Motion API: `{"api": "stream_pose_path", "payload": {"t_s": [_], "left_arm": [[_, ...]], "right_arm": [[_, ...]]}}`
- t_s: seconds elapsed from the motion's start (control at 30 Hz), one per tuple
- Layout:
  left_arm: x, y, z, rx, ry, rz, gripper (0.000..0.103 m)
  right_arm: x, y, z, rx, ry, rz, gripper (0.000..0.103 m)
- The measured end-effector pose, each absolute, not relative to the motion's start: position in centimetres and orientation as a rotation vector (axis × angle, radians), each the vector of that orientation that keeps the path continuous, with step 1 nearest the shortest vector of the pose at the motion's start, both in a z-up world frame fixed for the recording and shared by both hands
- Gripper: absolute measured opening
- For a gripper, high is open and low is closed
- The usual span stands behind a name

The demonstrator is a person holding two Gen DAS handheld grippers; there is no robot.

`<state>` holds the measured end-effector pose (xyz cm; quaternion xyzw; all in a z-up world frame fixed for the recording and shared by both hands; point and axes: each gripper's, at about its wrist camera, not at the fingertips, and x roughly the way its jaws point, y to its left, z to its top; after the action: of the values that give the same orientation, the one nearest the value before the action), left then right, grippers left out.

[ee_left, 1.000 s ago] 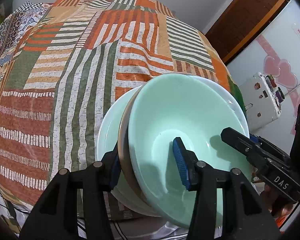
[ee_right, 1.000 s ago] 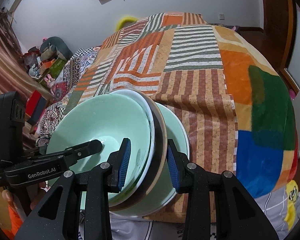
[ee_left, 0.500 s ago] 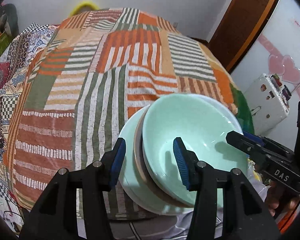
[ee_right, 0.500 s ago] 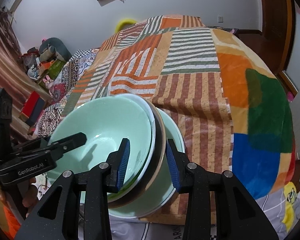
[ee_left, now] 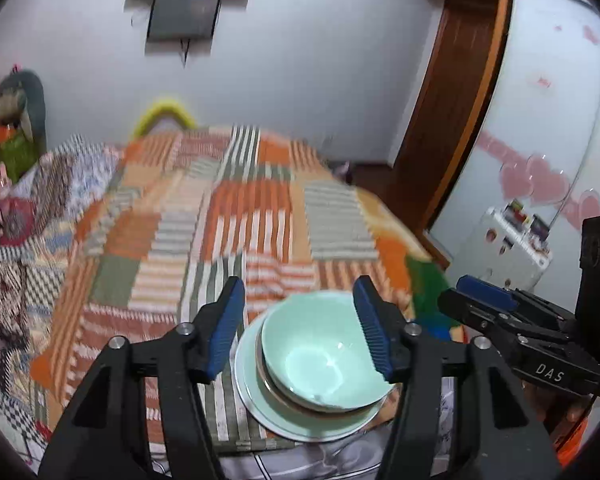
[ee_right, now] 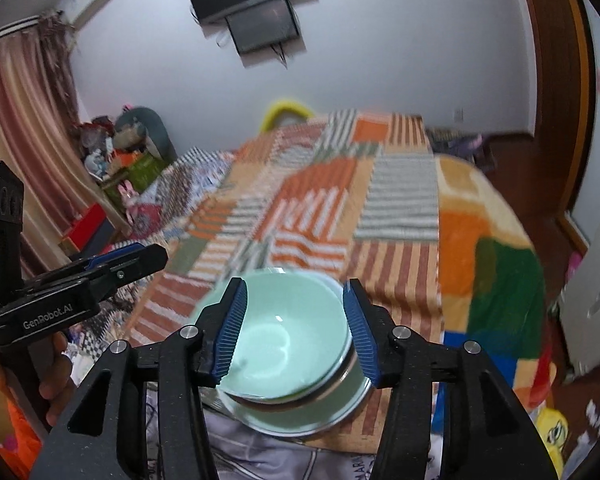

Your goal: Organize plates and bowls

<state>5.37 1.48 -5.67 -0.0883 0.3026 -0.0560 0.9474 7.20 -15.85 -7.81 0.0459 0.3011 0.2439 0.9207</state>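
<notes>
A pale green bowl sits on top of a stack with a brown-rimmed dish and a pale green plate under it, at the near edge of the bed. My left gripper hangs above the stack, its jaws opening and clear of the dishes. My right gripper is also above the stack, its jaws opening, nothing pressed between the pads. Each gripper shows at the side of the other's view: the right gripper, the left gripper.
The stack rests on a patchwork blanket covering the bed. A white cabinet with heart stickers stands to the right, a wall-mounted screen at the back, curtains and clutter at the left.
Both grippers let go of the stack's rims, opened wider and rose away. The stack now lies flat on the bed's near edge, smaller in both views.
</notes>
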Motion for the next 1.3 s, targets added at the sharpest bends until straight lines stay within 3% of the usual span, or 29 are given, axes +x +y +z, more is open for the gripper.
{"api": "stream_pose_path", "payload": {"t_s": [0.2,0.33,0.7,0.87,1.3], "left_arm": [[1.9,0.9,-2.0,-0.147,0.473,-0.113,0.07],[0.2,1.0,-0.8,-0.144,0.415,-0.111,0.079],[-2.7,0.0,0.4,-0.085,0.316,-0.087,0.1],[-2.6,0.1,0.1,-0.094,0.322,-0.087,0.101],[-2.6,0.1,-0.2,-0.103,0.331,-0.08,0.102]], "right_arm": [[4.3,-16.3,-4.4,0.092,0.478,0.517,0.055],[2.7,-16.4,-3.0,0.095,0.395,0.516,0.073],[1.1,-15.9,-2.1,0.09,0.318,0.523,0.092],[0.7,-16.3,-2.1,0.099,0.302,0.509,0.1],[-0.2,-16.7,-2.2,0.091,0.295,0.505,0.102]]}}
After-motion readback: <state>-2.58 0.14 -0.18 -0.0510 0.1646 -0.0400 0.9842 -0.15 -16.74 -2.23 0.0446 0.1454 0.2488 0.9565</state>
